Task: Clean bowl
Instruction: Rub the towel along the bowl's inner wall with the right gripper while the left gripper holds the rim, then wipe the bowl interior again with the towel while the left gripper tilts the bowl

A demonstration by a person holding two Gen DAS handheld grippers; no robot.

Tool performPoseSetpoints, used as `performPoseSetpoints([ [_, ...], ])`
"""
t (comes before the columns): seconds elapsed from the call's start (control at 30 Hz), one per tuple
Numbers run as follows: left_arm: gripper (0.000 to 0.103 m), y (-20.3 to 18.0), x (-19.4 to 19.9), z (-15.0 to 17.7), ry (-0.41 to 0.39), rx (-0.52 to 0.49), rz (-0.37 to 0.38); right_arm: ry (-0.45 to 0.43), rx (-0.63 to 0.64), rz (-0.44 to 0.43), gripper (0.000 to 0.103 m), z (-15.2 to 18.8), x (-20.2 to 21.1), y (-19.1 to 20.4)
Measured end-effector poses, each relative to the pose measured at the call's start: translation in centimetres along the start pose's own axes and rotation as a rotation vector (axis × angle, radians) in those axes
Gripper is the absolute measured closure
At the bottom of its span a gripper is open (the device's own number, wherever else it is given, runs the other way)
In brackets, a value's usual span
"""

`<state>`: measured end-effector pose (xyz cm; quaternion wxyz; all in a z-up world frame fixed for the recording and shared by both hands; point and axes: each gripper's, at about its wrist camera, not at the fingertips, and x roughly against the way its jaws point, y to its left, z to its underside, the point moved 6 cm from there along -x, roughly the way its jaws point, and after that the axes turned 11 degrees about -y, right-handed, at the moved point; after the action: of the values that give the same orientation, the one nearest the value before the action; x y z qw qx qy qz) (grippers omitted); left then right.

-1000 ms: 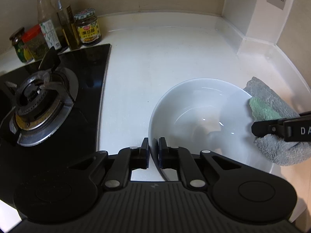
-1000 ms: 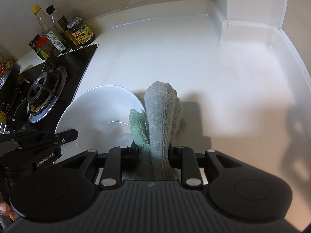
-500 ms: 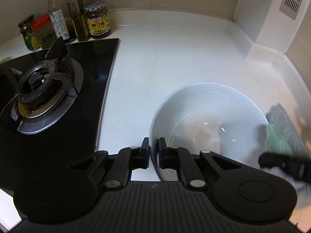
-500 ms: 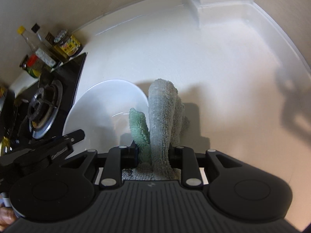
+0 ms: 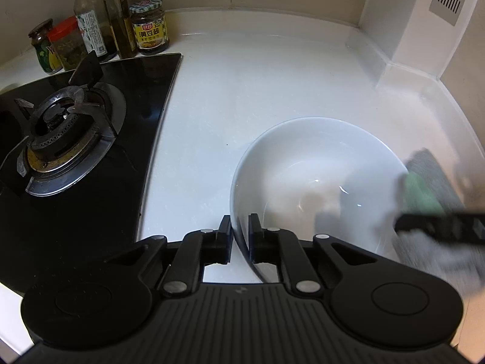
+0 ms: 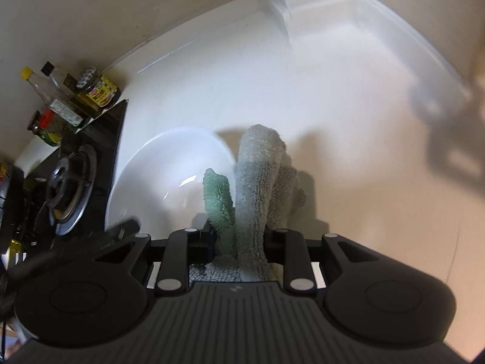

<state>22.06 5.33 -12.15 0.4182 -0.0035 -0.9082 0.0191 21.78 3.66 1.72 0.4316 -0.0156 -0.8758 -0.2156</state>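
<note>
From the left wrist we note the gas burner [image 5: 65, 139] at nine o'clock, with jars and bottles [image 5: 103, 33] behind it at eleven. The white bowl [image 5: 315, 188] sits on the white counter [image 5: 257, 85] at about four o'clock, right of the hob. Our left gripper [image 5: 241, 236] straddles the bowl's near rim, one finger either side, jaws opening; a sliver of gap shows on the outer side. At the far right, our right gripper [image 6: 239, 239] is clenched on a grey-green cloth [image 6: 257, 188], just beside the bowl's right rim; contact we cannot tell.
</note>
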Motion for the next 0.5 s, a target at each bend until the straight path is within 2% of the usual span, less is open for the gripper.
performPoseSetpoints([
  [0.1, 0.094, -0.2, 0.0, -0.1, 0.017, 0.005, -0.006, 0.057, 0.007, -0.03, 0.08, -1.7, -2.8, -0.8],
  [0.17, 0.096, -0.4, -0.1, -0.2, 0.018, 0.016, -0.029, 0.048, -0.035, -0.013, 0.079, -2.2, -2.9, -0.8],
  [0.33, 0.096, 0.2, -0.2, -0.4, 0.022, 0.065, -0.043, -0.038, -0.066, 0.068, 0.077, 0.7, -0.6, 0.1],
  [0.4, 0.096, 0.2, -0.2, -0.5, 0.025, 0.06, -0.041, -0.033, -0.088, 0.063, 0.077, 2.2, 0.6, 0.5],
  [0.5, 0.096, 0.1, -0.2, -0.4, 0.027, 0.044, -0.021, 0.006, -0.065, -0.01, 0.075, 2.9, 2.1, 0.6],
])
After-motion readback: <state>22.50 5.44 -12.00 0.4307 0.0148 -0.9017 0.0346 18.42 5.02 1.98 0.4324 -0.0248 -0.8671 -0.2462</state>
